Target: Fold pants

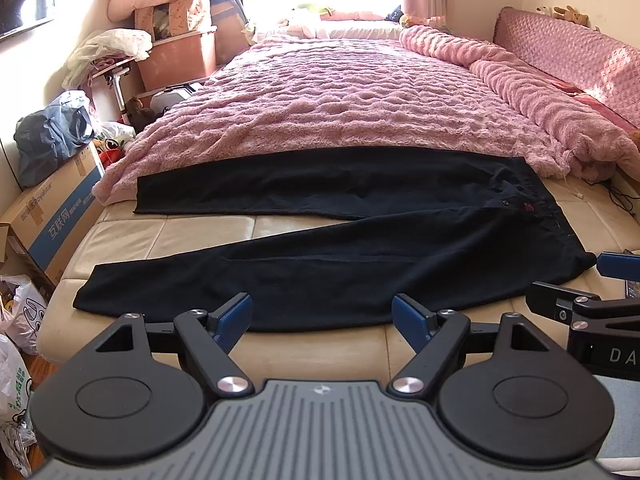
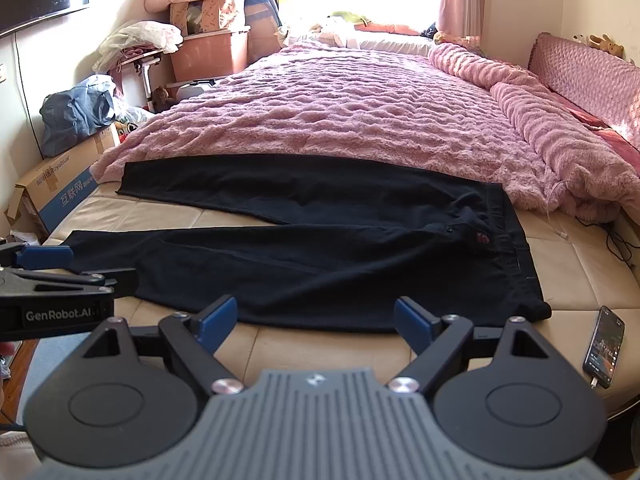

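Now your left tongs (image 1: 322,322) and right tongs (image 2: 316,322) gape apart, empty. The black pants (image 2: 320,264) lie flat on the bed (image 2: 568,280), legs spread.

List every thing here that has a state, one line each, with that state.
pants: unfolded, spread flat, legs splayed apart, waistband to the right
left gripper: open, empty, at the pants' near edge
right gripper: open, empty
phone: screen lit, cable plugged in
blanket: spread over the bed

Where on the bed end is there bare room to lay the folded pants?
Bare cushion shows in the wedge between the two legs of the pants, and right of the waistband up to the phone. The blanket and cables crowd the far side.
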Demonstrator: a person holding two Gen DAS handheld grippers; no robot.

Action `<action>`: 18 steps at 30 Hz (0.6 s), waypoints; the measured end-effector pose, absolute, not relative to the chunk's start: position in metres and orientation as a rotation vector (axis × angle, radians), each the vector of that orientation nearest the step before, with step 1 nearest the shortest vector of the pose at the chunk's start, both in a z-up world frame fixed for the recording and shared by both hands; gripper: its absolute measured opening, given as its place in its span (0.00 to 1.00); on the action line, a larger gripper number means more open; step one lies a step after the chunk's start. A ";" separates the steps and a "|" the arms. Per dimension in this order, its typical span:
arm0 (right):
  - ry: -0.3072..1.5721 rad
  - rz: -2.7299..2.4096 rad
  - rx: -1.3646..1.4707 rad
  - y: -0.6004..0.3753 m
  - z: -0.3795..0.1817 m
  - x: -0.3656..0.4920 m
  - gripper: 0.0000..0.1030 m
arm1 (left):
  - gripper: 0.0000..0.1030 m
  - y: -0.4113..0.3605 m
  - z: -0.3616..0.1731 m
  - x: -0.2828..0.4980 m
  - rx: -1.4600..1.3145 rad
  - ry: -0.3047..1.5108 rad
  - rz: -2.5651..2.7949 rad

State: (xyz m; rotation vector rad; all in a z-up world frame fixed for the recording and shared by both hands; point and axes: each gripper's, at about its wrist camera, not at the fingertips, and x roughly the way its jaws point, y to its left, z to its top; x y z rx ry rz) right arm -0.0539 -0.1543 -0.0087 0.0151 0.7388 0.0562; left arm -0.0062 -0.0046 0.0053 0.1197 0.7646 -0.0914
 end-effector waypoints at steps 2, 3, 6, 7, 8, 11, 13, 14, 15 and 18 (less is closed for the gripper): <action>0.738 0.056 0.014 -0.154 -0.009 -0.054 0.80 | 0.90 -0.005 0.005 -0.006 0.119 0.764 -0.091; 0.737 0.056 0.014 -0.154 -0.009 -0.054 0.80 | 0.90 -0.004 0.005 -0.006 0.120 0.764 -0.092; 0.735 0.055 0.014 -0.154 -0.008 -0.055 0.80 | 0.90 -0.004 0.005 -0.006 0.120 0.764 -0.092; 0.734 0.056 0.014 -0.154 -0.008 -0.055 0.80 | 0.90 -0.004 0.005 -0.006 0.119 0.765 -0.094; 0.734 0.057 0.014 -0.154 -0.008 -0.055 0.80 | 0.90 -0.004 0.005 -0.005 0.118 0.767 -0.097; 0.729 0.071 0.022 -0.160 -0.009 -0.053 0.80 | 0.87 -0.002 0.007 -0.001 0.133 0.744 -0.138; 0.705 0.095 0.019 -0.166 -0.009 -0.052 0.80 | 0.85 0.001 0.007 0.005 0.175 0.719 -0.183; 0.685 0.104 0.017 -0.173 -0.009 -0.050 0.80 | 0.83 0.006 0.007 0.009 0.196 0.713 -0.199; 0.662 0.116 0.017 -0.181 -0.008 -0.049 0.80 | 0.80 0.013 0.005 0.015 0.213 0.710 -0.213; 0.618 0.132 0.000 -0.209 -0.008 -0.038 0.80 | 0.68 0.035 -0.002 0.035 0.235 0.720 -0.258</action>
